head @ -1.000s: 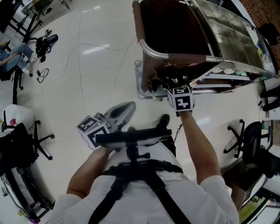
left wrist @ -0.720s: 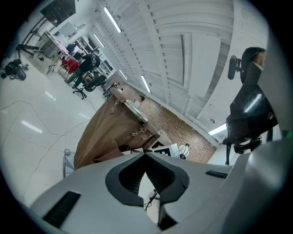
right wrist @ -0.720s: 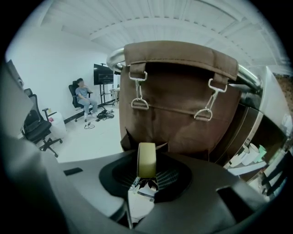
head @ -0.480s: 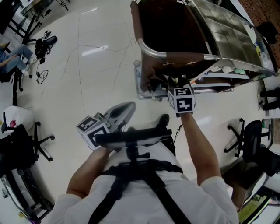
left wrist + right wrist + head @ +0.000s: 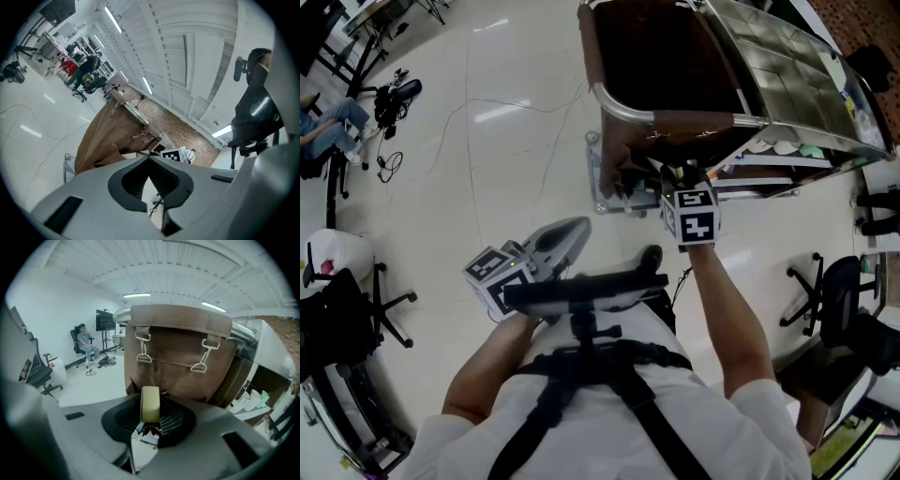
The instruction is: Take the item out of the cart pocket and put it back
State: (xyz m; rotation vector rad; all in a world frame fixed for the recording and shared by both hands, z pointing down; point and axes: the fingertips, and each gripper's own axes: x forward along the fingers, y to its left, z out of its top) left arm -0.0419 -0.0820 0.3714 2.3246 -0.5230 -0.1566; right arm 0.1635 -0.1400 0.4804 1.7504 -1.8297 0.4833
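One pale roll (image 5: pixel 150 403), edge-on, type unclear, clamped in R gripper (image 5: pixel 150 416); L gripper (image 5: pixel 149 161) shut, empty.

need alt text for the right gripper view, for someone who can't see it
The right tongs grip a pale yellow-green item held on edge, close in front of a brown fabric bag that hangs by metal clips from the cart's metal rail. Far off at left, a person sits in an office chair.

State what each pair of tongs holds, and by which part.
The right tongs grip a pale yellow item by its lower end. The left tongs hold nothing.
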